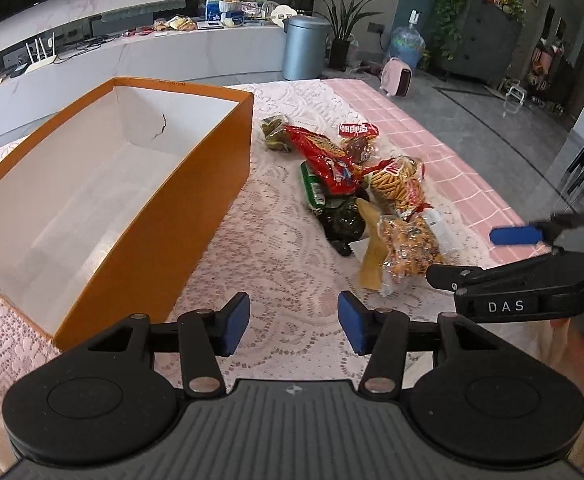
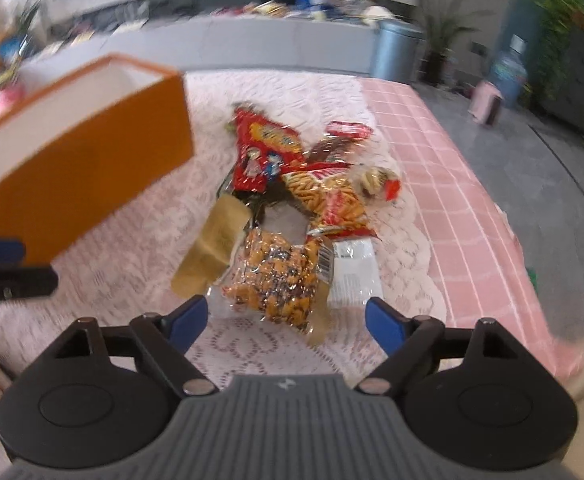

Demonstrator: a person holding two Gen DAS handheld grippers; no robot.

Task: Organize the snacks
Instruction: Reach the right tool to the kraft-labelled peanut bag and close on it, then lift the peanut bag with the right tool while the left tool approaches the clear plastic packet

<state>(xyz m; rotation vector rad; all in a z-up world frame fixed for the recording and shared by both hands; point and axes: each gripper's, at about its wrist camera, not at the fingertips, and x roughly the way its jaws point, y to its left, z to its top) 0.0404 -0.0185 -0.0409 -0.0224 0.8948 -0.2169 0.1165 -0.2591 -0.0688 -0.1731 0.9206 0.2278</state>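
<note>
Snack packets (image 1: 356, 196) heaped on white lace cloth (image 1: 276, 248), just right of orange box (image 1: 196, 184). Nearest in the heap: clear bag of orange snacks (image 2: 280, 276), touching a tan packet (image 2: 212, 248); behind, red bag (image 2: 264, 152) and bag of stick biscuits (image 2: 328, 196). Box open on top, white inside, nothing seen in it. Right gripper (image 2: 286, 322) low before the clear bag, jaws spread wide, holding nothing. Left gripper (image 1: 294, 322) above the lace near the box corner, jaws also spread, holding nothing. Pink checked tablecloth (image 1: 420, 136) under the lace, at right.
</note>
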